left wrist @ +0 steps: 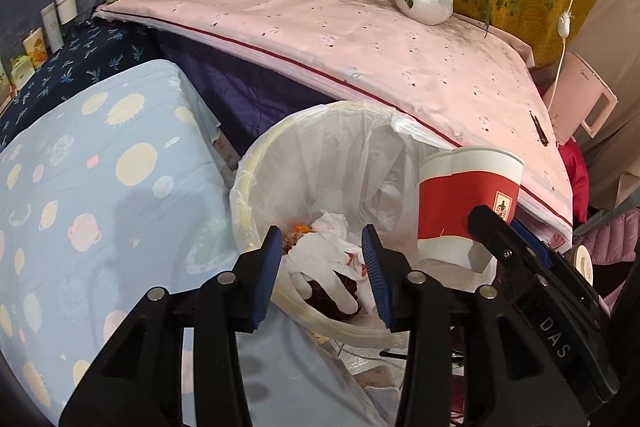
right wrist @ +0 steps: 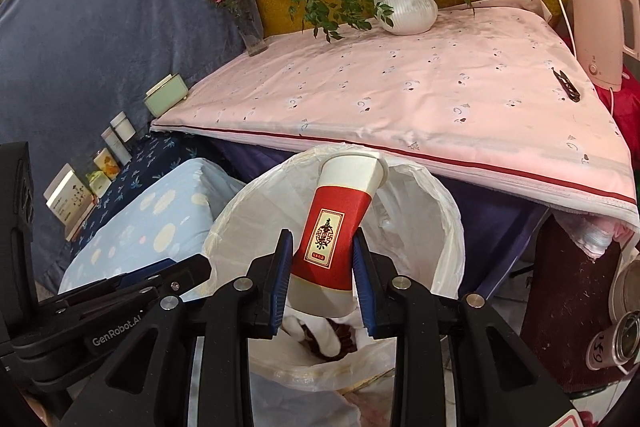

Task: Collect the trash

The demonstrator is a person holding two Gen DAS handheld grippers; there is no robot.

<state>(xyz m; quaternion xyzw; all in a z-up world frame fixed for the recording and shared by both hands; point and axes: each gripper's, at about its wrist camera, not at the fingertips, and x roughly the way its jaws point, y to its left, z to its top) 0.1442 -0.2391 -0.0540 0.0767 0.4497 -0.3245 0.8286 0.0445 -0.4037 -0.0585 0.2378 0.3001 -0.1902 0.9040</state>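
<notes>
Right wrist view: right tongs (right wrist: pixel 322 277) clamp a tapered red-and-white paper cup (right wrist: pixel 334 227), rim tilted away over the plastic-lined bin (right wrist: pixel 448 247); left tongs (left wrist: pixel 325 277) gape empty.

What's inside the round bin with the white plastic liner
Inside the white-lined round bin lie crumpled white tissues, orange scraps and something dark red. Anything beneath that pile is covered and cannot be seen.

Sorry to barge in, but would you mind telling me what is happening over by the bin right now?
A person with a handheld gripper in each hand is collecting trash. The right gripper is clamped on a red and white paper cup, held over the lined trash bin. The left gripper is open and empty above the bin, where crumpled white tissue and other scraps already lie.
</notes>
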